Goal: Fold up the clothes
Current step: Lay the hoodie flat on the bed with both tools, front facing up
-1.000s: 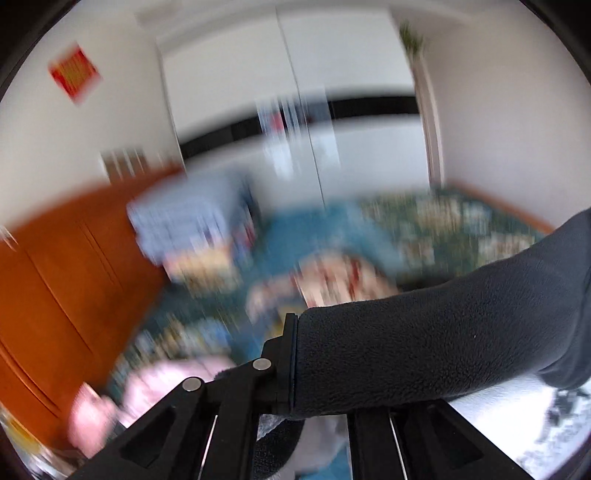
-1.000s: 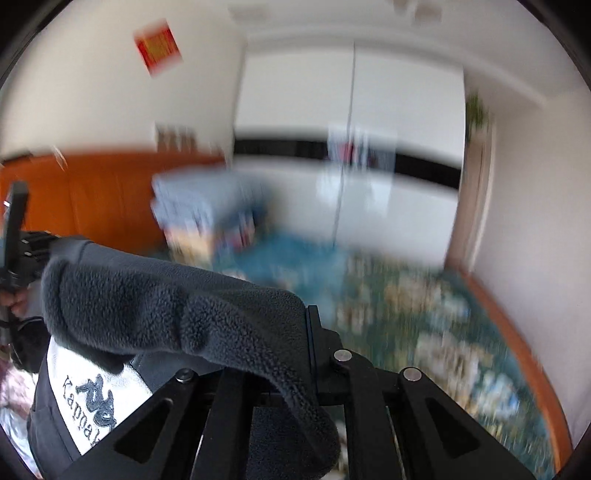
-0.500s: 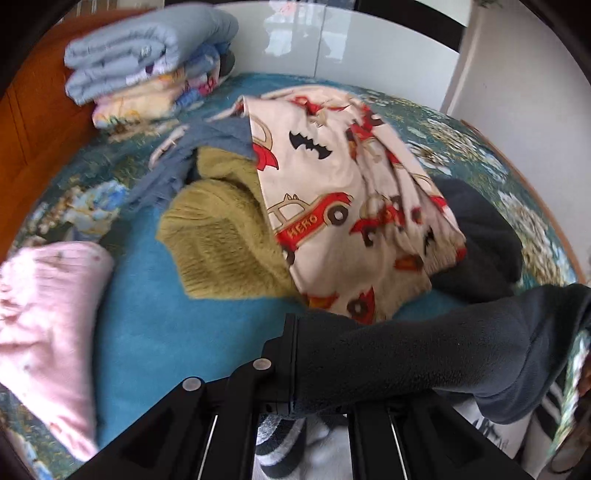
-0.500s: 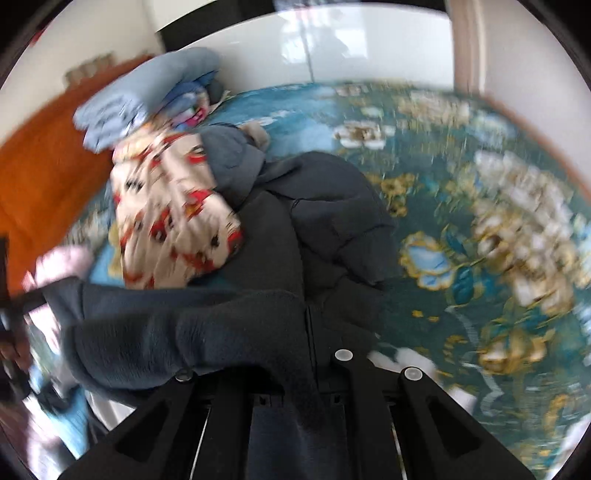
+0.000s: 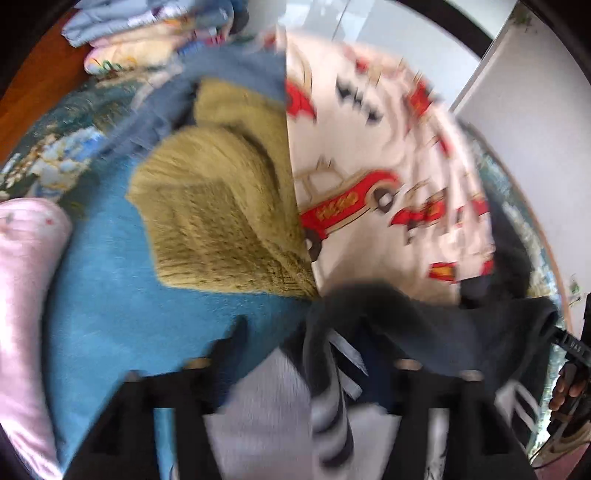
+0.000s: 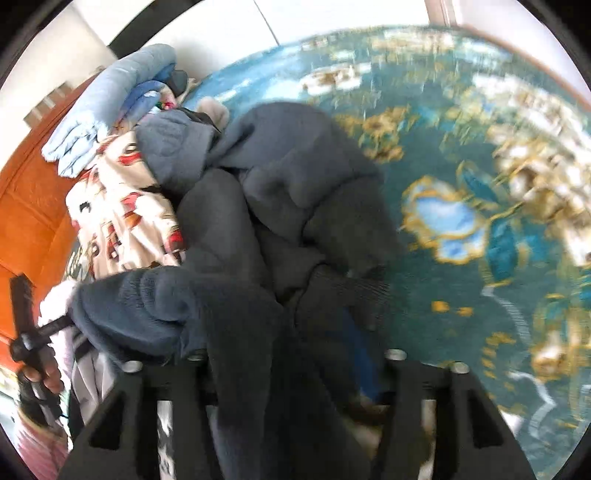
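you're over a bed [image 6: 480,122] dressed in a teal spread with gold and blue flowers, an orange wooden headboard [image 6: 33,206] on the far left of the right wrist view and white wardrobe doors [image 5: 369,18] behind. at the left edge of the left wrist view lies a pink garment [image 5: 26,295], blurred. beside it a plain blue blanket [image 5: 110,295] covers the bed, and up at the top left sits a stack of folded bedding [image 5: 147,37], pale blue on top. moving right, an olive knit sweater [image 5: 221,221] lies crumpled on the blue, and a cream cloth printed with red cars [image 5: 388,166] overlaps its right edge.

your left claw [image 5: 303,373] is low in its frame, and the dark grey fleece garment [image 5: 424,325] runs across in front of it, with pale grey and striped fabric bunched between the two black fingers; the blur is heavy, so you cannot tell whether the claw is pinching the fleece or spread around it. at the far right of that view you can see your other hand [image 5: 569,387] on its handle.

now the right wrist view: the fleece [image 6: 166,306] hangs in a thick fold from the left, draping down between the fingers of your right claw [image 6: 291,360]. the fingers stand apart with cloth filling the gap; whether they grip it is not clear. past the fold, a heap of dark grey clothing [image 6: 295,192] sits on the bed, touching the car-print cloth on its left, with bare floral spread to the right.
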Motion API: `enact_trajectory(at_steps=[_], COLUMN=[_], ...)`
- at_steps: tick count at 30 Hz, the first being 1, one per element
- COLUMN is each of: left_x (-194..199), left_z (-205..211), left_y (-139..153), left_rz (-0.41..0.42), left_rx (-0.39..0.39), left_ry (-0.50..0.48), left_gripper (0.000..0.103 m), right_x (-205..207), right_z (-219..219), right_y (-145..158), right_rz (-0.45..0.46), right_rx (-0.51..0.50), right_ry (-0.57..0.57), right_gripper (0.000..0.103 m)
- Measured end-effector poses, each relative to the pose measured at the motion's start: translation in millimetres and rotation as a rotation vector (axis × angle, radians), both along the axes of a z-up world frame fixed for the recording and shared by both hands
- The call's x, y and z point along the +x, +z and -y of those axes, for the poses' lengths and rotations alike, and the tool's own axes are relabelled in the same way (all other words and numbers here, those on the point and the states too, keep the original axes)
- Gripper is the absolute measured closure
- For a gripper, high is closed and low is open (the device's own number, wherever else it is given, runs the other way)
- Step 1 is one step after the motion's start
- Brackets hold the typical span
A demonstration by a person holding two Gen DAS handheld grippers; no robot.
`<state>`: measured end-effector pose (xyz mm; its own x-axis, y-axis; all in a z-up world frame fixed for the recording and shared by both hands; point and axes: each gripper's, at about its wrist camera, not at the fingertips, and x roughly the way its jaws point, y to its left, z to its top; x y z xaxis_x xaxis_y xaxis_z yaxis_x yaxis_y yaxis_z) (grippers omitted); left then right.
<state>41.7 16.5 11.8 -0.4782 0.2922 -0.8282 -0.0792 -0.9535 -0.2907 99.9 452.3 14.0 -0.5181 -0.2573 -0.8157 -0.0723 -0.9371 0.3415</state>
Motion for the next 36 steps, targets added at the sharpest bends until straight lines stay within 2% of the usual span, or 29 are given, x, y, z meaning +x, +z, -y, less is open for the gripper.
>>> enact_trajectory(at_steps=[3,6,9,11,14,16,18,20,24,26,28,29,31,36], left_x=[38,92,150,181,207,218,229,238,249,254,258,259,259,259], left_z=[10,19,15,9,0,-4,-7,-8,-2,2,7,9,12,20], left_y=[29,48,45,35,20,13,12,17,26,30,32,31,30,27], left_rz=[-0.082,-0.198,-0.274,-0.286,-0.269,-0.242,-0.235,-0.245,-0.260,-0.270,-0.273,-0.272,-0.265,-0.244], left_rx=[-0.026,-0.030,0.016,0.038,0.052,0.042,0.036,0.041,0.021,0.015,0.024,0.024,0.017,0.010], left_ry=[0.036,0.075,0.090,0.094,0.083,0.071,0.065,0.057,0.058,0.063,0.071,0.079,0.095,0.104], left_gripper=[0.034,0.027,0.025,0.024,0.024,0.024,0.024,0.024,0.024,0.024,0.024,0.024,0.024,0.024], right_x=[44,109,180,226,265,279,290,300,303,303,305,306,308,316], right_z=[-4,1,23,42,62,76,91,105,107,101,94,91,85,54], right_y=[32,58,51,41,13,0,-8,-13,-27,-36,-39,-38,-36,-12], right_rz=[-0.095,-0.230,-0.301,-0.333,-0.307,-0.270,-0.252,-0.270,-0.251,-0.223,-0.219,-0.222,-0.223,-0.302], right_rx=[0.031,0.096,0.085,0.063,0.004,0.022,0.050,0.090,0.100,0.089,0.080,0.074,0.065,0.033], right_ry=[-0.033,-0.100,-0.086,-0.065,-0.018,0.018,0.102,0.153,0.093,0.042,0.010,-0.001,-0.011,-0.044], right_gripper=[0.040,0.030,0.023,0.023,0.022,0.022,0.022,0.022,0.023,0.038,0.060,0.065,0.088,0.090])
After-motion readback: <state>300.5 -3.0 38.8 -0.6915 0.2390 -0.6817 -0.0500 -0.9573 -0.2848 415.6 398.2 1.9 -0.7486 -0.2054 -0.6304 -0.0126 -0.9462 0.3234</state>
